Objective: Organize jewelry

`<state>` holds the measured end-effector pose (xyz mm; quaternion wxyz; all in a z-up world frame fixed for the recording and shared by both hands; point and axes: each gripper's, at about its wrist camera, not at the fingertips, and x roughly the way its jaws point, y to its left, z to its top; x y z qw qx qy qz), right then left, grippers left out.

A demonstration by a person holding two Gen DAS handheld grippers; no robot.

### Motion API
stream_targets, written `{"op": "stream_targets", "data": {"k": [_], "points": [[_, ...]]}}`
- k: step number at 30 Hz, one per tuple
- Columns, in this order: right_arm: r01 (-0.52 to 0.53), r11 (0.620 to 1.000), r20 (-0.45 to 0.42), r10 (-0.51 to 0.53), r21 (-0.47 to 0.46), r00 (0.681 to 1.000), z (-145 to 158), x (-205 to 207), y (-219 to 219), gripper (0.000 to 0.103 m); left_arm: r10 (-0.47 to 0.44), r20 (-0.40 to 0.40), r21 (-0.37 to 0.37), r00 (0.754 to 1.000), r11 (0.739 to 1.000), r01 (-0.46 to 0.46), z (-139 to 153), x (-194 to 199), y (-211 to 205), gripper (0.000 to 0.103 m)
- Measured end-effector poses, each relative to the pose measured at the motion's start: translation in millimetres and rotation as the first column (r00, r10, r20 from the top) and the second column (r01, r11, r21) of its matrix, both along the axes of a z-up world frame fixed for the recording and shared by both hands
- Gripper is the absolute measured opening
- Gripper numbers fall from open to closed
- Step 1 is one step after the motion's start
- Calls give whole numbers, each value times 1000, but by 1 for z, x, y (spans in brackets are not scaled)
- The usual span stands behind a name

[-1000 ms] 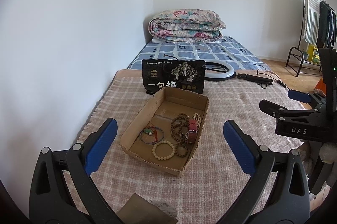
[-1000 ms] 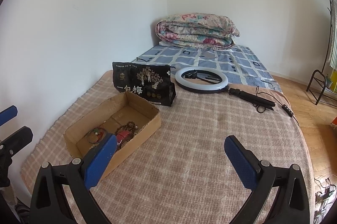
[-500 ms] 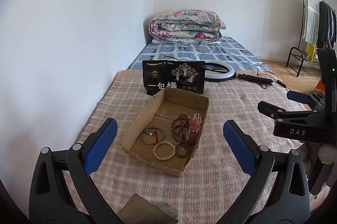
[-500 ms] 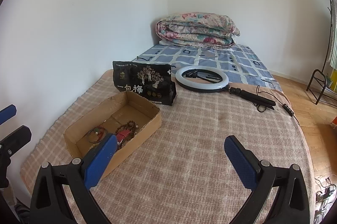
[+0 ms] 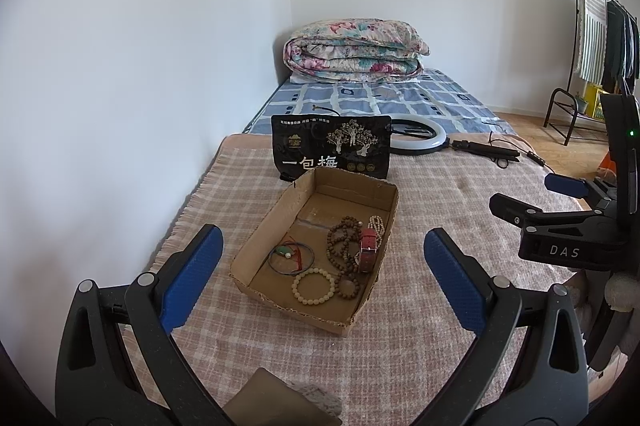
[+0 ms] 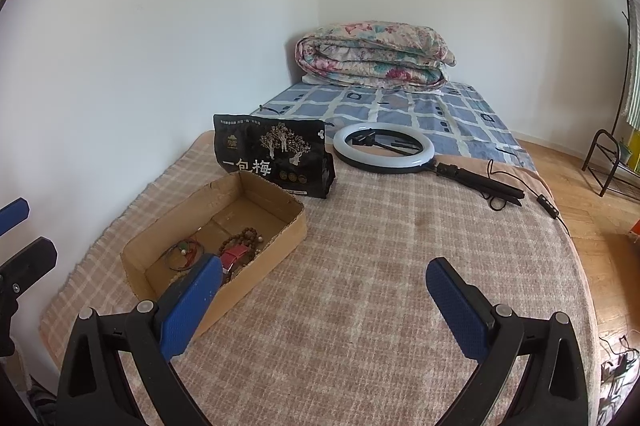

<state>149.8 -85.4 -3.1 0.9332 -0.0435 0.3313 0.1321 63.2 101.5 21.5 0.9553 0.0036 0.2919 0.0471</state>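
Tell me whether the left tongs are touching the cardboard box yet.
Apart. The left wrist view shows the left tongs open and empty, with bare plaid blanket visible between each blue pad and the cardboard box walls.

Bracelets (image 5: 313, 286) (beaded) lie in open cardboard box (image 5: 264, 238).

Pink-and-cream checked blanket (image 5: 248, 181), brown cardboard tray (image 5: 262, 238), black pouch (image 5: 332, 149), blue-grid sheet (image 5: 380, 101), floral quilt (image 5: 356, 51).
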Motion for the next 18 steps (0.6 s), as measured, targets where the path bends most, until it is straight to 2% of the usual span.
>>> {"op": "stream_targets", "data": {"k": [12, 18], "points": [[6, 1000, -7, -6, 4, 1000, -1, 1, -1, 103, 1, 2, 2, 1000, 1000, -1, 0, 0, 0, 102], [5, 1000, -14, -5, 3, 1000, -3, 1, -1, 103, 6, 27, -3, 1000, 1000, -6, 1, -4, 11, 102]]}}
